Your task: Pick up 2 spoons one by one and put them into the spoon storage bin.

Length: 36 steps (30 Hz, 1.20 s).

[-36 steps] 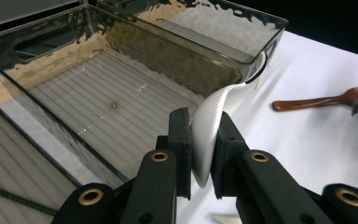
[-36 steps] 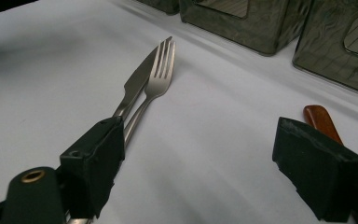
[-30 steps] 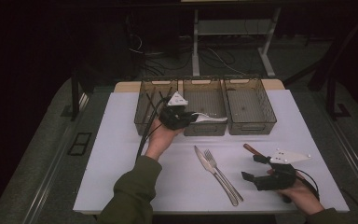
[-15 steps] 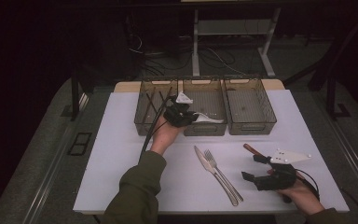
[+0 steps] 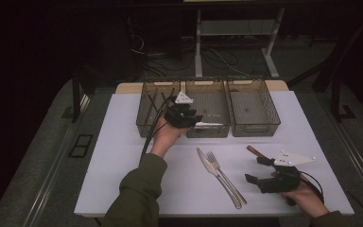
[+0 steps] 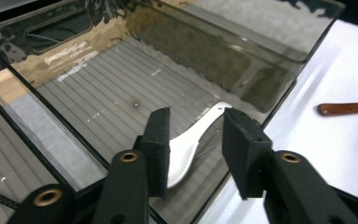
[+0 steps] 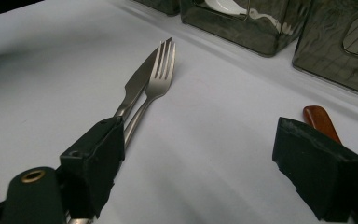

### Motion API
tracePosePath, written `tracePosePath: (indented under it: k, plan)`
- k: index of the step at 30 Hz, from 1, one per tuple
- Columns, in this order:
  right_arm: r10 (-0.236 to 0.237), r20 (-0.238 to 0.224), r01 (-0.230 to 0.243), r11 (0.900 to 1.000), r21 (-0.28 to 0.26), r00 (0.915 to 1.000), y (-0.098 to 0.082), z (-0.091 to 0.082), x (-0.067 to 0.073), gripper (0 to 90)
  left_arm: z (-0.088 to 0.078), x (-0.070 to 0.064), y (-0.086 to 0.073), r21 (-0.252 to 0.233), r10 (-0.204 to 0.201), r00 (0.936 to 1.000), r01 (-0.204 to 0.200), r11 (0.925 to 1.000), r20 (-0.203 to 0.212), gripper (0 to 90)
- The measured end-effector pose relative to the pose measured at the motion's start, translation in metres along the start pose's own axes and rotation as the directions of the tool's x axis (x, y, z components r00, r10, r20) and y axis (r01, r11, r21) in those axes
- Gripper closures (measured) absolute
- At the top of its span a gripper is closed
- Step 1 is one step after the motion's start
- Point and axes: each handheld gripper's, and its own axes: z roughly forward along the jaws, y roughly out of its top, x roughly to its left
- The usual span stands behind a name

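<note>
Left gripper (image 6: 193,140) has just been opening; its pads stand clear of the white ceramic spoon (image 6: 191,142), now lying in the middle smoked-plastic bin (image 5: 208,130). Withdraw straight up, clear of the bin rim. Left forearm reaches forward. Right gripper (image 5: 260,171) rests released on the white bench (image 5: 123,156).

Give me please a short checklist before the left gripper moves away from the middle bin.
1. White spoon lies inside the middle bin: ok.
2. Left gripper has let go: ok; its jaws have just been opening and the pads stand apart from the spoon.
3. Spoon lies flat on the bin floor: cannot tell.
4. Right gripper is open and holds nothing: ok.
5. Knife and fork are sorted: not ok, both lie on the table.
6. Brown handle is sorted: not ok, on the table.
</note>
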Motion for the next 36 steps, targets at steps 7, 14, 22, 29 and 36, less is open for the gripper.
tracePosePath:
  k: [7, 14, 22, 29, 36]
  plan:
    - [-0.001, -0.001, 0.001, 1.0, 0.003, 1.0, 0.0, 0.0, 0.0, 16.7, -0.018, -0.003, -0.009, -0.067, -0.032, 0.9992, 0.034, 0.9972, 0.025, 46.5]
    - [-0.002, -0.003, 0.002, 1.0, 0.004, 1.0, 0.0, 0.0, 0.0, 16.7, -0.041, -0.007, -0.022, -0.095, -0.019, 0.9991, 0.022, 0.9952, 0.038, 36.4]
    - [-0.004, 0.003, 0.004, 1.0, 0.004, 1.0, 0.0, 0.0, 0.0, 16.6, -0.065, -0.015, -0.044, -0.118, -0.022, 0.9987, 0.027, 0.9926, 0.047, 27.3]
    - [0.036, 0.026, -0.036, 0.999, -0.016, 0.999, 0.001, -0.003, -0.005, 16.6, -0.083, -0.02, -0.073, -0.126, -0.046, 0.9977, 0.052, 0.9906, 0.05, 19.0]
    - [0.048, 0.008, -0.048, 0.999, 0.002, 0.9988, 0.003, -0.005, -0.007, 16.6, -0.097, -0.023, -0.101, -0.118, -0.043, 0.9985, 0.047, 0.9919, 0.033, 12.7]
